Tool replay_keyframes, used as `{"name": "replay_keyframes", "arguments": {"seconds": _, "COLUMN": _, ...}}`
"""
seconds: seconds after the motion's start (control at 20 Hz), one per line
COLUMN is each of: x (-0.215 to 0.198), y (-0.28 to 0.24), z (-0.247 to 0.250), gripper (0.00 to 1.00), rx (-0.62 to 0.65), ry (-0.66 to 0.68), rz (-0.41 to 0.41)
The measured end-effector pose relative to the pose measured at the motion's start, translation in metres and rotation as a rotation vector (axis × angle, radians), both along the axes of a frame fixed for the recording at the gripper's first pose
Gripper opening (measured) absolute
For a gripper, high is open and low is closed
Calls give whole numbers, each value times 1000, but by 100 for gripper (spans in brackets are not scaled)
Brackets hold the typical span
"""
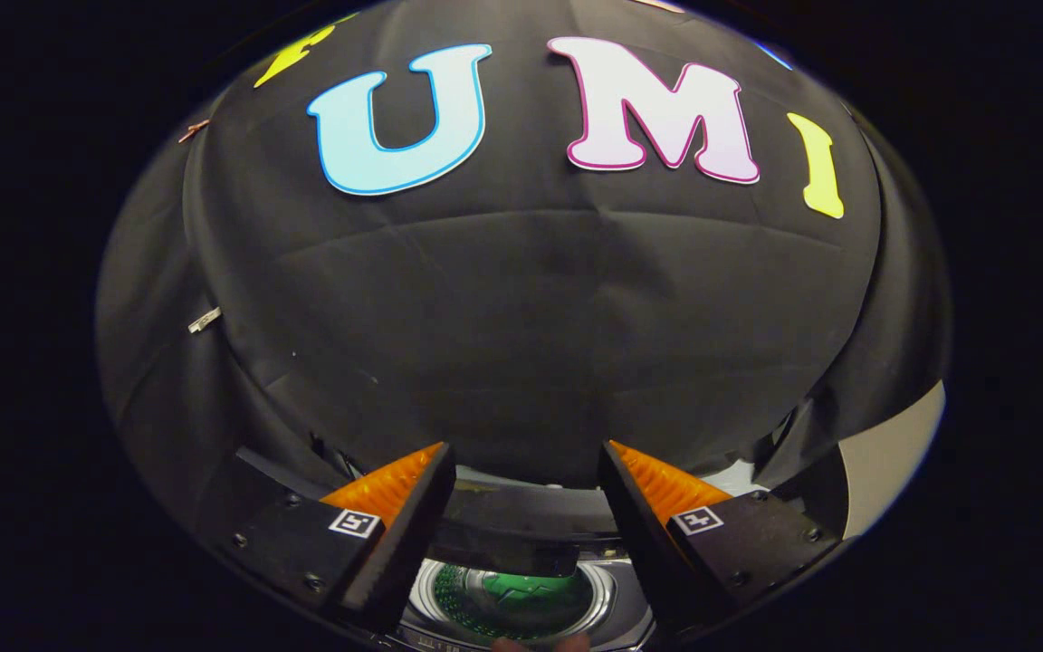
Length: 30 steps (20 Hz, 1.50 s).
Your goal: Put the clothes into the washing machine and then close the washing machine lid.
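The gripper [526, 453] is hovering with its fingers standing wide apart and holding nothing. The washer [607, 593] is sitting low at 6 o'clock between the fingers, something green showing in its drum [521, 599]. With the gripper aimed mostly at the wall, a blind descent risks striking the washer's rim or missing the lid.

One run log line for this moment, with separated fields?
gripper: open, holding nothing | washing machine: below, between the fingers, drum visible with green inside | lid: state unclear | ahead: booth wall
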State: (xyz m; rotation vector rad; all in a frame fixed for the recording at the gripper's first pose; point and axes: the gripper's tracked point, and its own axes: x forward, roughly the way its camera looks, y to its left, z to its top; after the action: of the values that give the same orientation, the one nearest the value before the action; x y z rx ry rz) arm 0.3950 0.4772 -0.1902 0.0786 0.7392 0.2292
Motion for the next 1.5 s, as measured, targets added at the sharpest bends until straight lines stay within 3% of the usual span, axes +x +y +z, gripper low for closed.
{"name": "replay_keyframes", "arguments": {"seconds": 0.6, "x": -4, "y": 1, "z": 5, "gripper": 100, "rx": 14, "ry": -137, "rz": 27}}
{"name": "replay_keyframes", "arguments": {"seconds": 1.0, "x": -35, "y": 0, "z": 2, "gripper": 100, "rx": -36, "ry": -215, "rz": 74}}
{"name": "replay_keyframes", "arguments": {"seconds": 1.25, "x": -71, "y": 14, "z": -24, "gripper": 100, "rx": -9, "ry": -148, "rz": 131}}
{"name": "replay_keyframes", "arguments": {"seconds": 1.5, "x": -89, "y": 10, "z": -31, "gripper": 100, "rx": 25, "ry": -141, "rz": 127}}
